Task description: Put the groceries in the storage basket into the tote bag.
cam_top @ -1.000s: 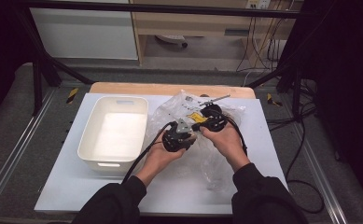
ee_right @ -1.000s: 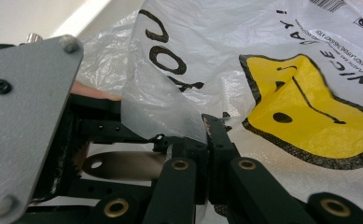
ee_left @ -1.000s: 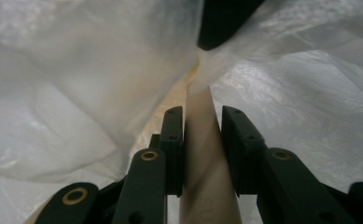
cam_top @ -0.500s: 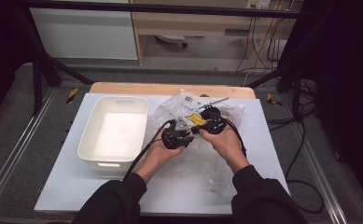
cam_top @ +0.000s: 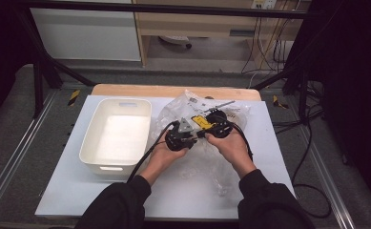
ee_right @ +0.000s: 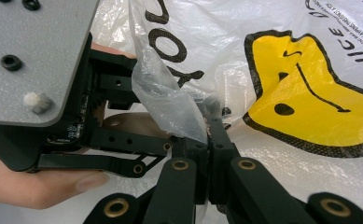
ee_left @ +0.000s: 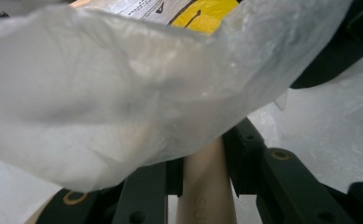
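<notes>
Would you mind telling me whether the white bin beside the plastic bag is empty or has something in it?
Empty. The high view shows the white bin with a bare, bright floor and nothing inside; the plastic bag lies outside it on the table.

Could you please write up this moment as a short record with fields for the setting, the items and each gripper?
setting: white table with a person's two hands working at its middle
main item: clear plastic bag with a yellow print, bunched between the grippers
left gripper: jaws closed on a pale stick, bag film draped over it
right gripper: jaws pinched on a fold of the bag
other item: white tub, empty, on the table left of the hands
contact: the two grippers sit close together, nearly tip to tip
</notes>
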